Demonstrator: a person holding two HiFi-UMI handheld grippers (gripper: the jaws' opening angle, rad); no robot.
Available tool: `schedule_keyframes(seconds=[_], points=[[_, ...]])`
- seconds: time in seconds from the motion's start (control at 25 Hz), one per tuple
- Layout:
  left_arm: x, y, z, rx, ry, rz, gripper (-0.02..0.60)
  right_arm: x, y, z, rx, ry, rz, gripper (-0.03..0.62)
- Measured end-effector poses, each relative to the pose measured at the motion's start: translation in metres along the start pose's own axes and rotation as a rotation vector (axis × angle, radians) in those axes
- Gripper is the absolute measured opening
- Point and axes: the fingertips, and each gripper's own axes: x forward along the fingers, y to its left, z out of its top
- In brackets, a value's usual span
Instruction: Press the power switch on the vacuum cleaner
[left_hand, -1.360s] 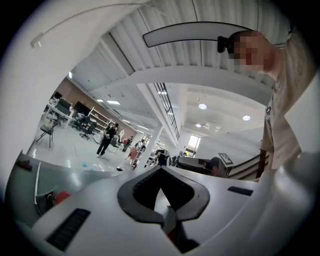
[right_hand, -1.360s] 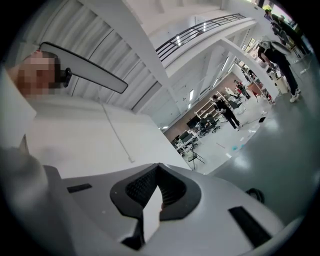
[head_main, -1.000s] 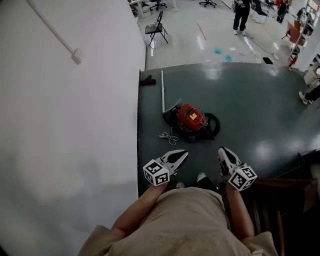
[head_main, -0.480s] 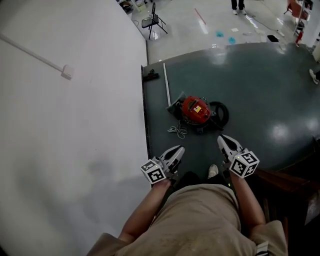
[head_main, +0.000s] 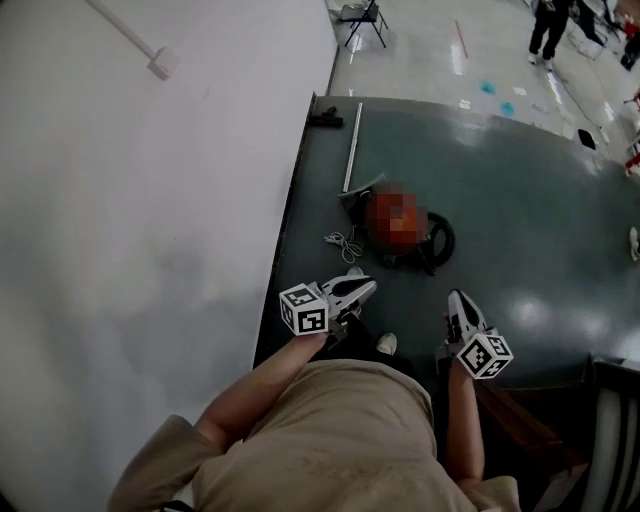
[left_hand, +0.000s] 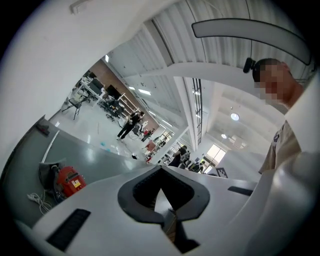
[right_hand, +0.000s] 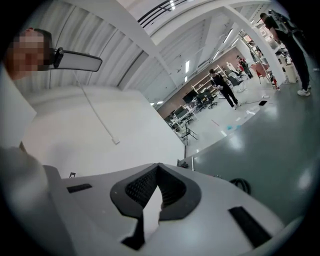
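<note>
The red canister vacuum cleaner sits on the dark green floor, partly covered by a mosaic patch in the head view. The left gripper view shows its red body low at the left. My left gripper is shut and empty, held above the floor short of the vacuum, its tip pointing over it. My right gripper is also shut and empty, to the right and nearer my body. In the right gripper view the jaws hide the vacuum, and only a loop of black hose shows.
A white wall runs along the left. A metal tube, a black nozzle and a coiled white cord lie by the vacuum. The black hose curls to its right. Dark wooden furniture stands at lower right. A person stands far off.
The head view has swung, so the vacuum sits a little lower and more central. Both grippers stay shut near my body, and the right one has dropped slightly.
</note>
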Motion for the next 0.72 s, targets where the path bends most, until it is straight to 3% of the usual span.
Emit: schedule_keyframes(seconds=[0.24, 0.48, 0.72], points=[[0.027, 0.056, 0.025, 0.190, 0.131, 0.017, 0.003, 0.052, 0.004, 0.027, -0.023, -0.015, -0.055, 0.009], [0.072, 0.101, 0.067, 0.374, 0.268, -0.071, 0.003, 0.120, 0.024, 0.064, -0.083, -0.028, -0.085, 0.009], [0.100, 0.137, 0.105, 0.478, 0.315, -0.132, 0.003, 0.173, 0.025, 0.077, -0.115, -0.012, -0.139, 0.009]])
